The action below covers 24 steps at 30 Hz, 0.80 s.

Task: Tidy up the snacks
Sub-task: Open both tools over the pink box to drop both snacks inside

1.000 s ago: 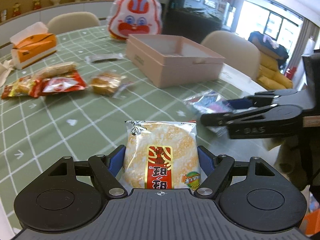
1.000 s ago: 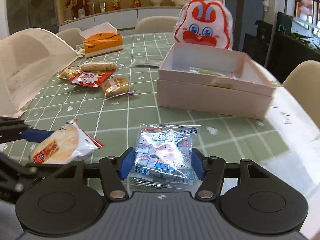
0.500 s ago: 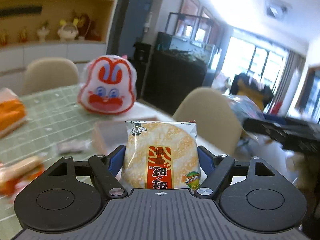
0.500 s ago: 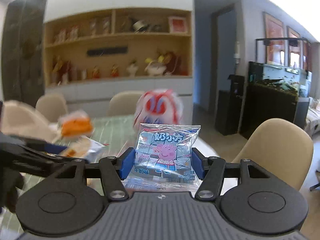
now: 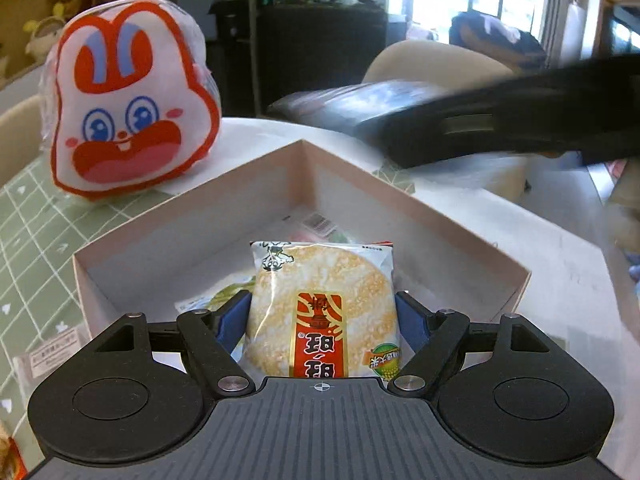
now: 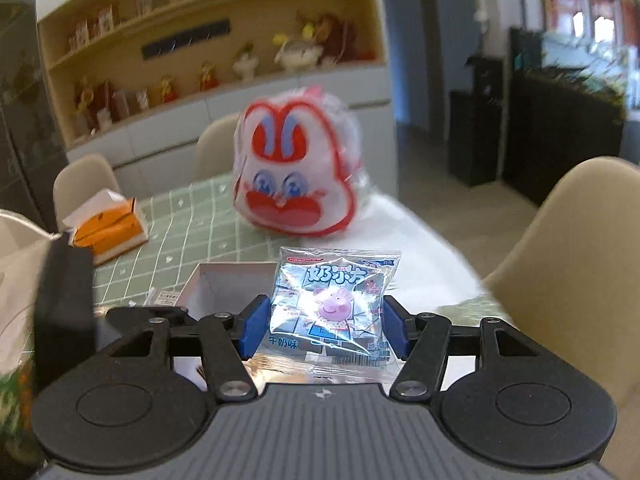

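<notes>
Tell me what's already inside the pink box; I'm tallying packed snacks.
Inside the pink box, a greenish packet and another wrapper with a barcode lie on the bottom. The held rice cracker covers the middle, so the count stays uncertain.

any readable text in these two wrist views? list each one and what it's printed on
"奶小方" and "牛奶味": silver Peppa Pig packet held in the right tongs.
"珝珝" (my best reading): red label of the rice cracker packet held in the left tongs.
Too small or blurred: the cracker packet's green-and-orange badge, the Peppa packet's red brand tag and barcode, the wrappers inside the pink box, the white slip beside it.
</notes>
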Available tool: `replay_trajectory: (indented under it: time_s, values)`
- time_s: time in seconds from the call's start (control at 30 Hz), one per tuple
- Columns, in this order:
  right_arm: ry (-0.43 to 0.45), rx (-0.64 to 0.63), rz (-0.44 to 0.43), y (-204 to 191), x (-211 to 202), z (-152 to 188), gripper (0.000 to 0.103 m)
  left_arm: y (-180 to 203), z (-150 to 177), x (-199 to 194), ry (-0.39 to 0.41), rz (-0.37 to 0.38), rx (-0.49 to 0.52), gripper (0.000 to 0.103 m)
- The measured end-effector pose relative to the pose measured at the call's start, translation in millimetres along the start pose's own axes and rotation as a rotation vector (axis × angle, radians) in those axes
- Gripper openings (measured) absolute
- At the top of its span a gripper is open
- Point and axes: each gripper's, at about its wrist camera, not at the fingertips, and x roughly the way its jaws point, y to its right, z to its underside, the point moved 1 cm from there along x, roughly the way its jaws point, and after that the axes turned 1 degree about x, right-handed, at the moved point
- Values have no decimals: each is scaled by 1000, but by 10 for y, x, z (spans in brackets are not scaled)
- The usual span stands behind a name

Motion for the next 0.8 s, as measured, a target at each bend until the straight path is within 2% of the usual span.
replay_trajectory:
  time_s: [0.17,0.23,0.33,0.43,0.5,0.63,0.73,0.8]
  values:
    - [-140,21,-45,-139,562,40,60,-155,70,-94,51,-47,-36,82]
    - [-166,15,-35,-174,656,85,60,-199,119,-180,76,-44,-47,82]
    - [-223,1,14,-211,811,161,61,-221,174,-401,168,-56,-53,79]
    - [-202,-21,45,-219,790,176,62,-266,220,-537,190,-54,-70,79]
    - [-164,5,20,-207,667,141,69,-339,232,-611,185,-41,-120,79]
    - [-77,12,0,-240,330,31,77,-591,318,-880,208,-12,-274,79]
    - [-25,-19,30,-393,139,-14,78,-821,525,-1212,225,-21,-442,78]
    - [-6,-39,13,-569,58,0,78,-959,715,-1416,235,-44,-534,78]
